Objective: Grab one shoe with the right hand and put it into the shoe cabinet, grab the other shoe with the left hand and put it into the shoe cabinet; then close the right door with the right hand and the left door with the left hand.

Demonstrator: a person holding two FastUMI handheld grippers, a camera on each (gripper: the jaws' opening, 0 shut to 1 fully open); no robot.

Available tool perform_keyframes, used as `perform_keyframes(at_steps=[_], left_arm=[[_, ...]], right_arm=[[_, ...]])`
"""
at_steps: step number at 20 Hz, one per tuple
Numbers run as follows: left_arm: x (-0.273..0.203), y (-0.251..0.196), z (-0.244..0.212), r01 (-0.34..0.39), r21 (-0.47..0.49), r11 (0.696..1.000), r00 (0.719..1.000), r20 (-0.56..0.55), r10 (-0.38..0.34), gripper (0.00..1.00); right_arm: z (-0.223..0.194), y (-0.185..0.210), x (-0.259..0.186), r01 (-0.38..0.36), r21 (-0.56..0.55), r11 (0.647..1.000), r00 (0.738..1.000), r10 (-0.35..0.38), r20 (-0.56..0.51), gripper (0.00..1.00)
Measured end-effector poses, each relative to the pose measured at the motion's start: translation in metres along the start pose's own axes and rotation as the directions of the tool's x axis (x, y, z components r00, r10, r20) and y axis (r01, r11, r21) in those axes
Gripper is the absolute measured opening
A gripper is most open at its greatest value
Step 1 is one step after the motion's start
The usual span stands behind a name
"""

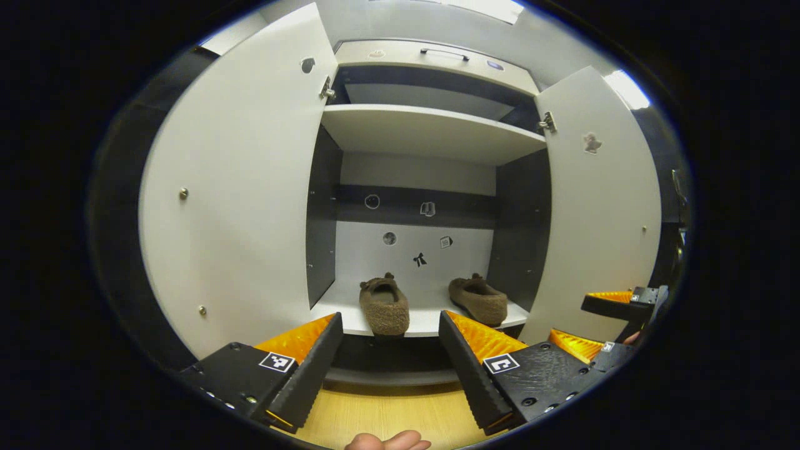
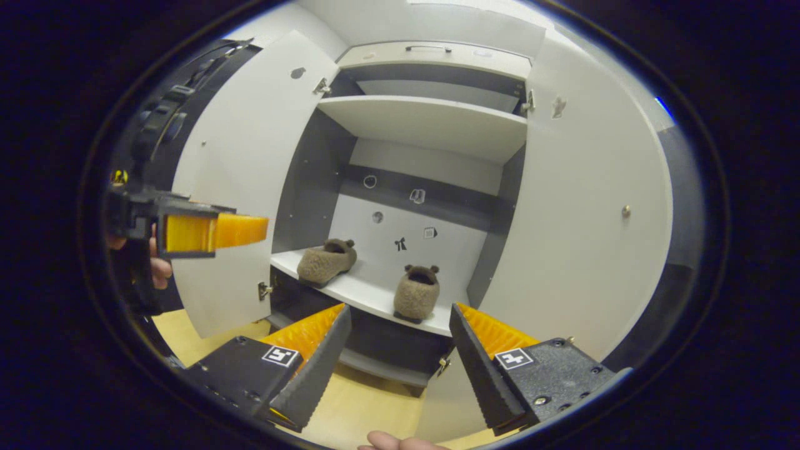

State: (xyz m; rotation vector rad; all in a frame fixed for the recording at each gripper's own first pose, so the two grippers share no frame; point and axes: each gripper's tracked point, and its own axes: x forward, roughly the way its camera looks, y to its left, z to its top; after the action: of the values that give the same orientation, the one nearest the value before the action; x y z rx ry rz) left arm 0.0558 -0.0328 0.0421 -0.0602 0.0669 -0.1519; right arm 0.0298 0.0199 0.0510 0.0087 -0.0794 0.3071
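Shoes sit on your cabinet's lower shelf (image 1: pixel 425 322): left shoe (image 1: pixel 384 305) and right shoe (image 1: pixel 479 299) lie lengthwise, toes outward, heels toward the back. Your left gripper (image 1: pixel 390 356) and right gripper (image 2: pixel 400 350) gape wide, empty.

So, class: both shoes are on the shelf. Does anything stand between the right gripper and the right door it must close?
Nothing visible does. The right gripper is open, and the right door hangs open just beside it.
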Motion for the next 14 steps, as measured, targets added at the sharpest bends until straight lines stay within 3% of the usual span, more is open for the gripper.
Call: perform_keyframes(at_steps=[2, 7, 11, 14], left_arm=[[-0.010, -0.013, 0.005, 0.052, 0.024, 0.998, 0.998, 0.024, -0.053, 0.93], [-0.011, -0.010, 0.020, 0.077, -0.004, 0.997, 0.996, 0.054, -0.077, 0.93], [-0.002, -0.011, 0.011, 0.108, -0.008, 0.994, 0.994, 0.027, -0.107, 0.93], [0.002, -0.018, 0.007, 0.127, -0.009, 0.992, 0.992, 0.019, -0.126, 0.93]], right_arm=[[0.018, 0.000, -0.009, 0.007, 0.001, 1.000, 0.999, -0.007, 0.031, 0.99], [0.046, -0.009, -0.044, 0.043, 0.001, 0.999, 0.997, -0.043, 0.070, 0.99], [0.046, -0.058, -0.086, 0.181, 0.059, 0.982, 0.983, -0.182, 0.019, 0.99], [0.049, -0.108, -0.128, 0.323, 0.081, 0.943, 0.946, -0.325, 0.015, 0.99]])
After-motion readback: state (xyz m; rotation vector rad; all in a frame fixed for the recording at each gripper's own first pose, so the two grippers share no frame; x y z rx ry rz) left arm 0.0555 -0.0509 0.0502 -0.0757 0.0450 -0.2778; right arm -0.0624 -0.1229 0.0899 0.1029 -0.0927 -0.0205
